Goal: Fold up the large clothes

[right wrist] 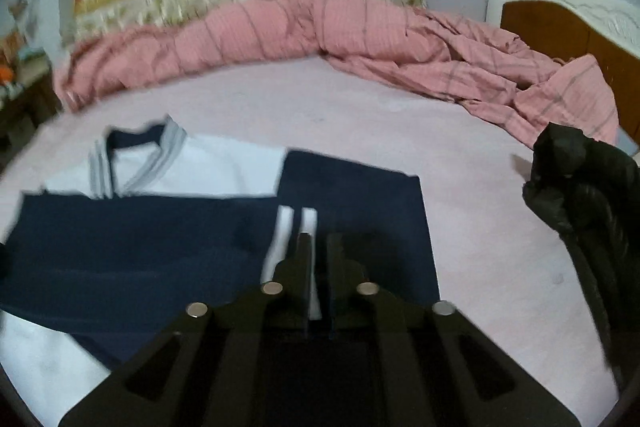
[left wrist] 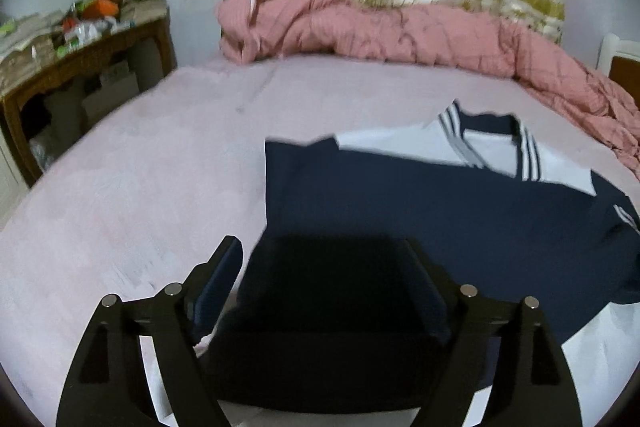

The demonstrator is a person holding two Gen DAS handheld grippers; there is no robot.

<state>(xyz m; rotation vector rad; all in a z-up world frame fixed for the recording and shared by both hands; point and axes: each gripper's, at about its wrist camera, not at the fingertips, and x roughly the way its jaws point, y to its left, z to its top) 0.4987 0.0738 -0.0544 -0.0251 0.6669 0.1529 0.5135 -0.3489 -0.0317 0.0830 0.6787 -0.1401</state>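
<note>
Shirt point(left wrist: 460, 219), navy and white, lies partly folded on the pink bed point(left wrist: 140, 187). Left gripper point(left wrist: 324, 259) angled down over its near edge, jaws wide, navy cloth between, not pinched. Right gripper point(right wrist: 318, 247) angled down above the folded sleeve, jaws narrow, nothing held.

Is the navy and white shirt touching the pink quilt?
Apart. In the right wrist view, a strip of bare bed sheet separates the shirt from the pink quilt.
</note>
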